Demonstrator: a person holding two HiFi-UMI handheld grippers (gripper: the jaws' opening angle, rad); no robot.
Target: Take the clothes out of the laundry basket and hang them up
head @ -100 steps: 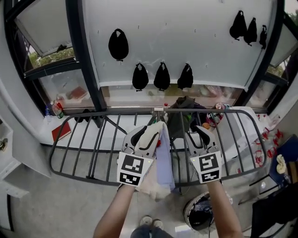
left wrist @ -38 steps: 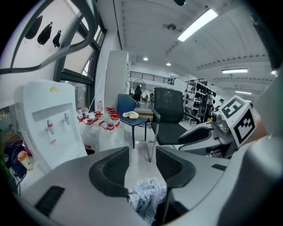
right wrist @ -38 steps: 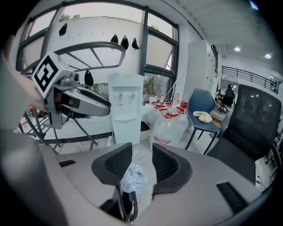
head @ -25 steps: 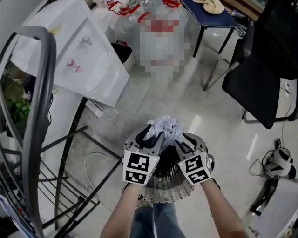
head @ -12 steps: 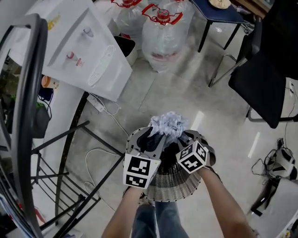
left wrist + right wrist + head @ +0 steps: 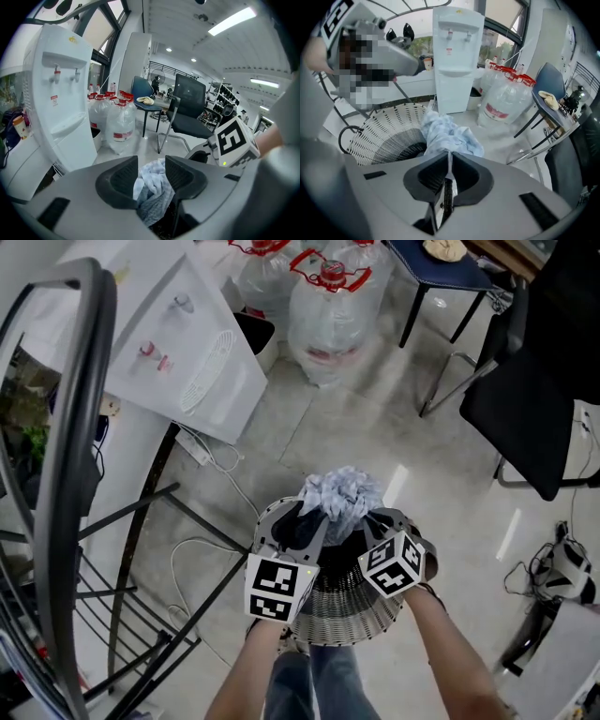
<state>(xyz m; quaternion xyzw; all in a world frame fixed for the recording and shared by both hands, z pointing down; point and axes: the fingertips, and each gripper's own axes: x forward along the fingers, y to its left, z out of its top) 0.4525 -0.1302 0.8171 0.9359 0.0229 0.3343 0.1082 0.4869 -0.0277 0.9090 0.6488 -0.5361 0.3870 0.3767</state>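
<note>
A crumpled white and pale blue cloth stands up out of the white woven laundry basket on the floor in front of my feet. My right gripper points steeply down at it. Its jaws have just been closing, and in the right gripper view they pinch a thin fold of the cloth. My left gripper is open at the bundle's left side. In the left gripper view the cloth shows in the gap between its wide-set jaws.
A white water dispenser stands to the far left, with large water bottles beside it. The black drying rack rises at the left, one leg near the basket. A black chair is at the right. Cables lie on the floor.
The view swung from the drying rack down to the basket. In the last second my right gripper sank, rolled and closed on the cloth. The left gripper barely shifted.
</note>
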